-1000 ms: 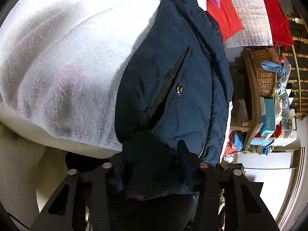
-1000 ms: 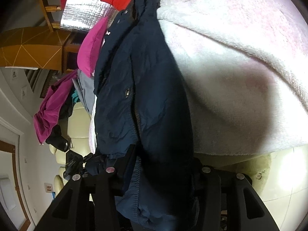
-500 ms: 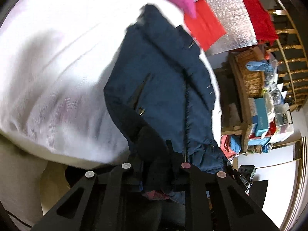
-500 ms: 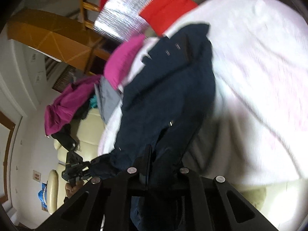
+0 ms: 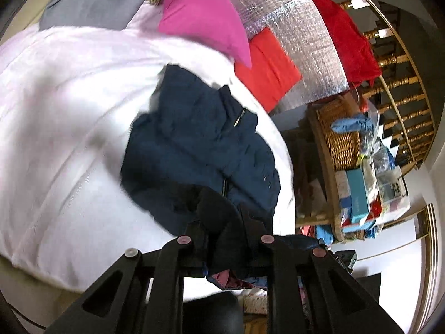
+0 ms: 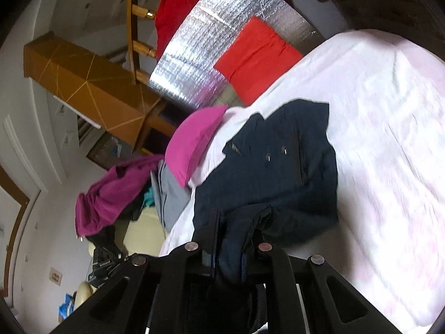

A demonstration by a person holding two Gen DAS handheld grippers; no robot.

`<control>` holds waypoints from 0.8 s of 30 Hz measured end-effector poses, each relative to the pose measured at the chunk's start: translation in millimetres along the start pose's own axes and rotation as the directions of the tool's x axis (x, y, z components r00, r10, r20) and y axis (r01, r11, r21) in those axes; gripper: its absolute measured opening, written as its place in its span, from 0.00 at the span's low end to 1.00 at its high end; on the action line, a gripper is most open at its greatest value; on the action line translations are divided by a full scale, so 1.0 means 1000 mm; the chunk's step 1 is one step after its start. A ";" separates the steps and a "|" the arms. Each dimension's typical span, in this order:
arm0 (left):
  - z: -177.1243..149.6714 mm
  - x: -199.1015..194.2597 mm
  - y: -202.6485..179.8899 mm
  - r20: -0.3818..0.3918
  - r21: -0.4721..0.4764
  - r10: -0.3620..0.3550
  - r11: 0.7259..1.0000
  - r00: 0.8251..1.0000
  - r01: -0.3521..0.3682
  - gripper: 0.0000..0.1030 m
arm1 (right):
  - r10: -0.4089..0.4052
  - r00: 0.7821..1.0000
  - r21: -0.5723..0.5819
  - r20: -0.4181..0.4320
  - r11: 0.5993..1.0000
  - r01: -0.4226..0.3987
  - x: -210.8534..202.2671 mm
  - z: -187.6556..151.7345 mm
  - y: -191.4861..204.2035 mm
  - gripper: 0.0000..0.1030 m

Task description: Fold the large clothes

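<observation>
A dark navy padded jacket lies on a white blanket; it also shows in the right wrist view on the same blanket. My left gripper is shut on a bunched edge of the jacket, lifted off the blanket. My right gripper is shut on another bunched edge of the jacket. The fabric hides both pairs of fingertips.
A pink garment and a red one lie at the blanket's far edge by a silver mat. A wicker basket and boxes stand right. Purple and grey clothes hang left in the right wrist view.
Both grippers have risen and pulled back, still shut on the jacket. The jacket now looks smaller and farther, and more of the room shows beyond the blanket.
</observation>
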State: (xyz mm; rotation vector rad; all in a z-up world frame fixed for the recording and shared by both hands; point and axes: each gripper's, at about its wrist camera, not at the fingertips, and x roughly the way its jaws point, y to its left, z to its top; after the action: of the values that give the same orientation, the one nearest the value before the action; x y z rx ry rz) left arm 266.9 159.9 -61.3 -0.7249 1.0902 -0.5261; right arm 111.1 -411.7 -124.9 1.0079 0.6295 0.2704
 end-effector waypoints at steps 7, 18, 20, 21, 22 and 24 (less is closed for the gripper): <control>0.073 0.048 -0.020 0.033 0.003 0.048 0.999 0.998 -0.048 0.17 | -0.049 0.998 0.012 0.035 0.999 0.048 0.061 0.059 0.000 0.12; 0.169 0.143 0.018 -0.014 -0.053 0.151 0.987 0.988 -0.151 0.16 | -0.134 0.991 0.119 -0.006 0.984 0.134 0.177 0.132 -0.052 0.11; 0.185 0.159 0.027 -0.034 -0.071 0.139 0.987 0.990 -0.141 0.17 | -0.122 0.992 0.165 -0.025 0.978 0.124 0.197 0.144 -0.066 0.11; 0.191 0.165 0.032 -0.045 -0.088 0.137 0.986 0.990 -0.141 0.18 | -0.106 0.993 0.213 -0.048 0.970 0.114 0.207 0.149 -0.077 0.12; 0.198 0.173 0.038 -0.061 -0.112 0.132 0.984 0.989 -0.138 0.20 | -0.089 0.994 0.262 -0.064 0.960 0.103 0.215 0.153 -0.088 0.14; 0.211 0.190 0.051 -0.102 -0.150 0.101 0.982 0.990 -0.116 0.29 | -0.049 0.995 0.347 -0.090 0.935 0.078 0.232 0.160 -0.109 0.18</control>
State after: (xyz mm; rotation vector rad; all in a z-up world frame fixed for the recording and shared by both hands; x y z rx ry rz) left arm 536.3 116.1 -156.0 -0.7779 1.2615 -0.3873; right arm 384.2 -467.6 -242.0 1.3212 0.8005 0.1431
